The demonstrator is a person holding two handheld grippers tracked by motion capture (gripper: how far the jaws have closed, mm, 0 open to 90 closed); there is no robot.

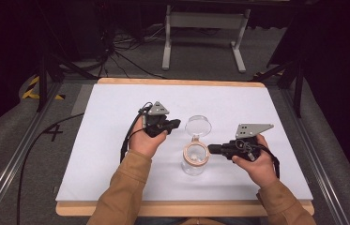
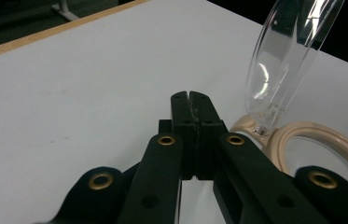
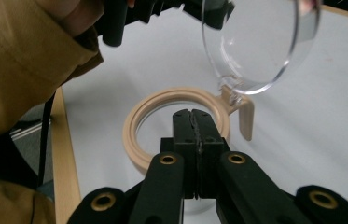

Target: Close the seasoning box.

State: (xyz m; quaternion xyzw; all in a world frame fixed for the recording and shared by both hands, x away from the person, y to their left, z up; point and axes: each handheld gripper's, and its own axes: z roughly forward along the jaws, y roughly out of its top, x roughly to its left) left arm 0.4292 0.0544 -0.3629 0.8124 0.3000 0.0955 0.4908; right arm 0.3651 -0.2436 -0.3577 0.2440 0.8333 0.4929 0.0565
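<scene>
A clear glass jar (image 1: 194,161) with a beige rim ring (image 3: 139,126) stands near the middle of the white table (image 1: 116,140). Its clear hinged lid (image 1: 198,125) is flipped up and open, seen also as the lid (image 2: 283,60) and the lid (image 3: 255,46). My left gripper (image 1: 176,123) is shut and empty, just left of the lid, its jaws pressed together (image 2: 191,95). My right gripper (image 1: 210,149) is shut and empty, its tips (image 3: 191,113) at the right side of the jar's rim.
The table's wooden edge (image 1: 182,82) runs along the far side. Beyond it stands a white metal stand (image 1: 205,33) on the carpet, with cables (image 1: 116,51) on the floor. A metal rail (image 1: 18,154) runs along the table's left side.
</scene>
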